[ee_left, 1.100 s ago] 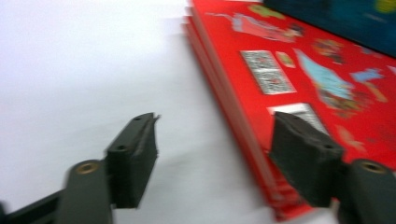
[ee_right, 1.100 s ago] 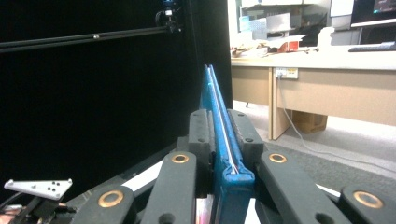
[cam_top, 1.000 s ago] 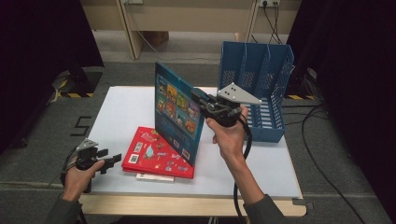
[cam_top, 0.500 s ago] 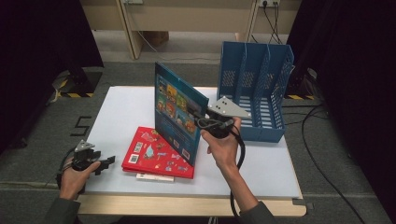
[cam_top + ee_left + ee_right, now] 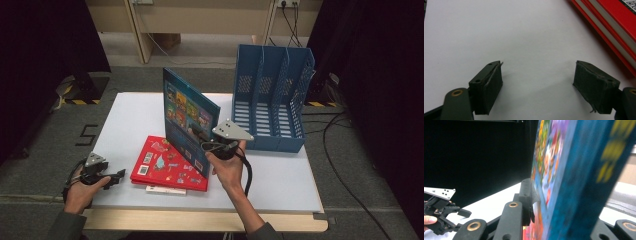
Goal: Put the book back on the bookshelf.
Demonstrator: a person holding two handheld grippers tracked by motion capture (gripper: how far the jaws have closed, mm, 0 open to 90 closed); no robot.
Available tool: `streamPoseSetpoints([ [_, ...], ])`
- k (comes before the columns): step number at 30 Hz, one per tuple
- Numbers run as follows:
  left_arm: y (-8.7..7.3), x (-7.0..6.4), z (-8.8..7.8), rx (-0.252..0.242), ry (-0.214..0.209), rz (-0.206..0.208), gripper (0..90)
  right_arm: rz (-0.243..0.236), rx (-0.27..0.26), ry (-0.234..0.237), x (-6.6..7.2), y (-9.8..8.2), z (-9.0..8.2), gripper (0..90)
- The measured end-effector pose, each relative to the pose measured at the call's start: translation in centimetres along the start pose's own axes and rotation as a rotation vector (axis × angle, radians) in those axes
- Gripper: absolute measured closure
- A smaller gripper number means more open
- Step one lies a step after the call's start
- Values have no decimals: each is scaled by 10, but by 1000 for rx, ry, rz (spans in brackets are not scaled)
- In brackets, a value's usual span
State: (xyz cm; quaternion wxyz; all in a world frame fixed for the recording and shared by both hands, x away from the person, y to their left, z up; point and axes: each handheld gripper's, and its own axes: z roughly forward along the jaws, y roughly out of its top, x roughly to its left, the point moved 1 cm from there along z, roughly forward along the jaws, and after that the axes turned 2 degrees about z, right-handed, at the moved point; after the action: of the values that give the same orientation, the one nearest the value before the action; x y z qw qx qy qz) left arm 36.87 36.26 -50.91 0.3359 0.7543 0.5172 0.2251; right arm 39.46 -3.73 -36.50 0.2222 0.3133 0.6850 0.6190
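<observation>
A blue book is pinched upright by the right gripper; the left gripper, jaws just spread empty, is held beside a red book.

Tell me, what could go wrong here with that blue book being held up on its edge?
The right gripper pinches the blue book only near one edge, so it could swing or slip and drop onto the red book below. Carried toward the blue file rack, a corner might catch on a divider. The left gripper, its jaws just opened and empty, rests at the table edge, too far away to steady anything.
</observation>
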Motion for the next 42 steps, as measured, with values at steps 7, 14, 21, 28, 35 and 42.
streamPoseSetpoints([
  [7,0,0,0,1,2,-1,215,5,4,-7,5,-15,4,736],
  [14,0,0,0,-1,1,0,214,-17,11,-18,8,-29,10,736],
  [21,-1,0,0,-2,3,1,214,-16,15,-14,9,-38,16,736],
  [28,0,-1,0,-2,5,0,212,1,9,-7,6,-42,19,739],
  [35,0,-1,0,-2,6,1,211,-15,9,-7,4,-43,21,757],
  [42,0,-1,0,-4,6,0,211,-94,13,9,9,-40,24,799],
])
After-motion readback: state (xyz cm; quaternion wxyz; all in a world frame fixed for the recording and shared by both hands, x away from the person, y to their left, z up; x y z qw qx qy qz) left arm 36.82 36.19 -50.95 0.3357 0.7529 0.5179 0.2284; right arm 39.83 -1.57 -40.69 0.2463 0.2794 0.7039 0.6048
